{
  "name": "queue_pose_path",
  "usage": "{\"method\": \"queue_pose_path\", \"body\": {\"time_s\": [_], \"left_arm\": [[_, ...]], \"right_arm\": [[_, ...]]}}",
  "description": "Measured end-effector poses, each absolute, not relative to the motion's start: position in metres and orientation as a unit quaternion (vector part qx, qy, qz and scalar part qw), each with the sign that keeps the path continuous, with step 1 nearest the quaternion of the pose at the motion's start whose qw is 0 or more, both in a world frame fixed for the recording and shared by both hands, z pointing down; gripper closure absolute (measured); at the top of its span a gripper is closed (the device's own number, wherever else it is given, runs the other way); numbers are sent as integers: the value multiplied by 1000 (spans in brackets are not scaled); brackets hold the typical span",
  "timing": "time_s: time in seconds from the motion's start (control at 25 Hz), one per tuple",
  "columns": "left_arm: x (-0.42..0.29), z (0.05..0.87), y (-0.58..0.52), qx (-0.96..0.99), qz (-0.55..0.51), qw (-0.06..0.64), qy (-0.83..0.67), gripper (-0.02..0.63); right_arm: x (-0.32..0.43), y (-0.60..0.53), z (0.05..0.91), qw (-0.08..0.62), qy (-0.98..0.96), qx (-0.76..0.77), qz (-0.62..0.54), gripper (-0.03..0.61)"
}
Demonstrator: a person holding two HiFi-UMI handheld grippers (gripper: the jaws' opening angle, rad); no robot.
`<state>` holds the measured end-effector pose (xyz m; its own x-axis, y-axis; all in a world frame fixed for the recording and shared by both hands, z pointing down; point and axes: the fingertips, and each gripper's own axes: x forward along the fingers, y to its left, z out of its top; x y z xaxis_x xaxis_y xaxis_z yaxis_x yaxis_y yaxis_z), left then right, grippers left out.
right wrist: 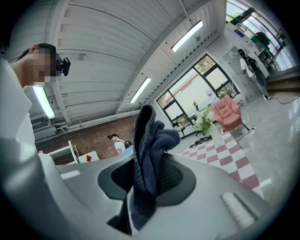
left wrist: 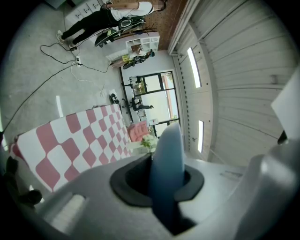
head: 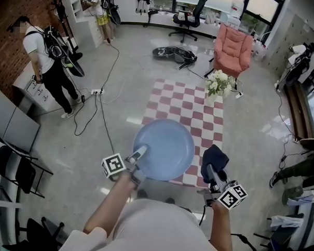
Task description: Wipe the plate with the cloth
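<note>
Left gripper (head: 139, 152) is clamped on the near-left rim of the plate (head: 166, 149), holding it up over the floor. Right gripper (head: 212, 174) pinches the cloth (head: 216, 157) just beside the plate's right edge, so I'd guess the wipe goes leftward.

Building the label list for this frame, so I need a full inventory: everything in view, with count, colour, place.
plate: one, light blue, held by its rim over the near edge of the checked surface
cloth: one, dark navy, bunched, just right of the plate
checked surface: one, red and white, room centre
flowers: one bunch, white, far right corner of the checked surface
armchair: one, pink, beyond the flowers
office chair: one, black, by the far windows
floor cables: several, black, left of the checked surface
bystanders: two, left side of the room, one near, one far
left gripper: one, grey, shut on the plate
right gripper: one, grey, shut on the cloth
</note>
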<state>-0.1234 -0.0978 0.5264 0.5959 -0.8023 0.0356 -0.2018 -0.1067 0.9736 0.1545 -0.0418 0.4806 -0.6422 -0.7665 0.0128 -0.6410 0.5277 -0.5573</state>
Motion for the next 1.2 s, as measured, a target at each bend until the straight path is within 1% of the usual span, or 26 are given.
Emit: {"method": "queue_pose_path", "body": {"time_s": [0.36,1.2], "left_arm": [[-117,526,-97,703,-258,557,-359,566],[-112,496,-103,743,-249,485,-388,566]], "right_arm": [[138,-47,479,108,873,-388,-276,479],[62,-46,463,87,902,-316,-280,478]]}}
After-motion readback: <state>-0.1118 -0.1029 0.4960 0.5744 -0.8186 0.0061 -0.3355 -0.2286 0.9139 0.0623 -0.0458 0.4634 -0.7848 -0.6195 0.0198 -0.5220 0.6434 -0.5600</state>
